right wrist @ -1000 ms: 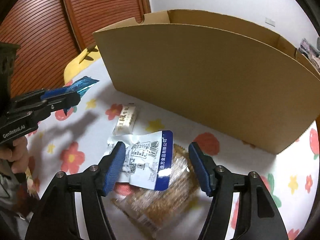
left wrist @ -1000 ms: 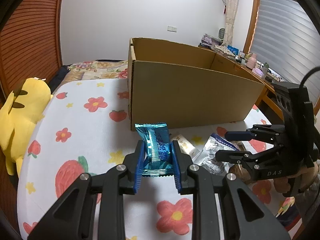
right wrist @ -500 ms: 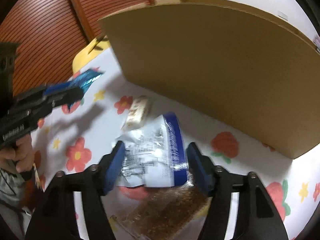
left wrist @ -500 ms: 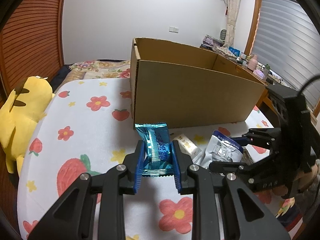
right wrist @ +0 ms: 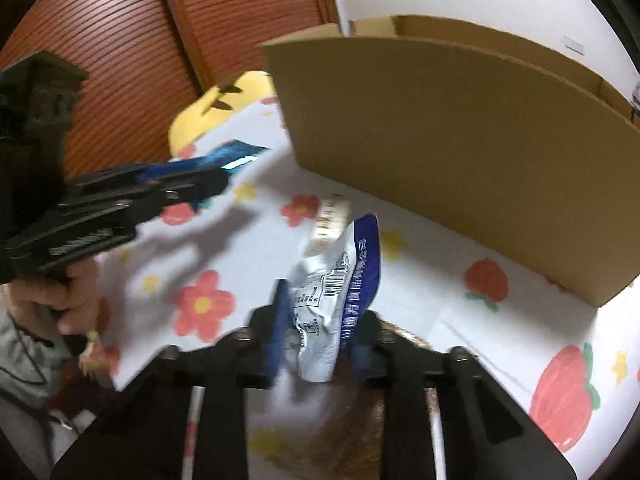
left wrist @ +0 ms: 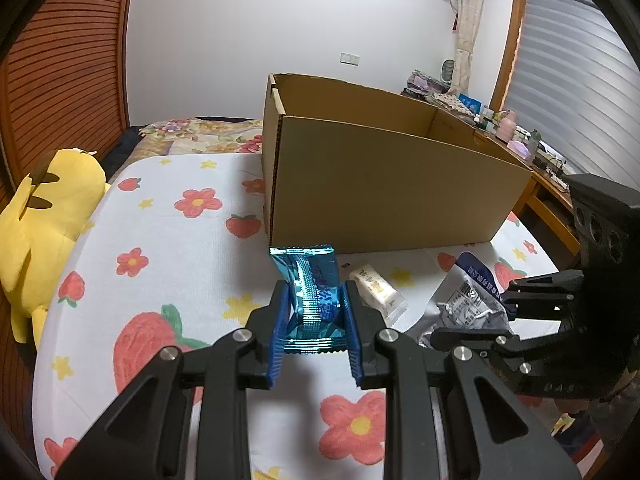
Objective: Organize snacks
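We see the left gripper point(left wrist: 314, 326) clamped on a shiny blue foil snack packet point(left wrist: 310, 292). The right gripper point(right wrist: 320, 334) has just been closing and now pinches a crumpled white-and-blue plastic pouch point(right wrist: 340, 292). That pouch looks slippery and may drop short of the open brown cardboard box point(left wrist: 400, 188).

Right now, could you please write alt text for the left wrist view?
The left gripper clamps a shiny blue foil snack packet above a white flower-printed cloth, facing an open brown cardboard box. At right, the right gripper has just closed on a crumpled silver-and-blue packet.

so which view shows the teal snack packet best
The left wrist view: the teal packet sits sharp and face-on, upright between its jaws. The right wrist view catches only a blurred teal end sticking out sideways.
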Demonstrator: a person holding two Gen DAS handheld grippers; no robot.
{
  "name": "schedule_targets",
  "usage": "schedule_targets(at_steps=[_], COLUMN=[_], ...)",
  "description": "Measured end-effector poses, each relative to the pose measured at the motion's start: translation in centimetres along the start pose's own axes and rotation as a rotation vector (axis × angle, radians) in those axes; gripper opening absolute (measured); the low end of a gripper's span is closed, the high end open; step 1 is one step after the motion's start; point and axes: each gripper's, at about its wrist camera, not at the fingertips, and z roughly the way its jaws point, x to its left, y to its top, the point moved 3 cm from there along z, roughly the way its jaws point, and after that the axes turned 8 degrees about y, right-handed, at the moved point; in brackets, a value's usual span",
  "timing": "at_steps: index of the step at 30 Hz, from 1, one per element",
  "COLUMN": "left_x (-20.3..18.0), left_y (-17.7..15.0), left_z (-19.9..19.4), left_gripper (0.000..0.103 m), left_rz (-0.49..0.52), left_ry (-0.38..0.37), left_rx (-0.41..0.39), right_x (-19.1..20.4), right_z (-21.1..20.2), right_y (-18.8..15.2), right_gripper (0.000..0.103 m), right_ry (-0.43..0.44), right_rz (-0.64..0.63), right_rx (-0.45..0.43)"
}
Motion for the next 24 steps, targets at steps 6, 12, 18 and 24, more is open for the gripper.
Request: schedule_targets(at_steps=[6,12,18,24], left_x=[0.0,-0.7,-2.1,-3.6], left_y=[0.4,2.2,6.0,10.2], left_z=[-0.4,-1.5,-2.9,-3.2], left_gripper=[0.023,0.023,0.023,0.023], left_rz=[-0.002,0.013,0.047,0.073], left_ry=[-0.005,-0.013,-0.031,-0.059], left_rx=[-0.013,-0.061,-0.144,-0.206], right_x=[0.2,0.1,-0.8,-3.0], right_z=[-1.2,-5.1,-9.6,-12.2], right_y=[-0.2,1.3,3.8,7.0], right_gripper=[0.018,0.018,0.018,0.018], right_ry=[-0.003,-0.065,-0.140,-0.215], right_rz=[0.014,-0.006,-0.020,-0.003], right_rx=[-0.034,-0.129,-0.249,-0.322])
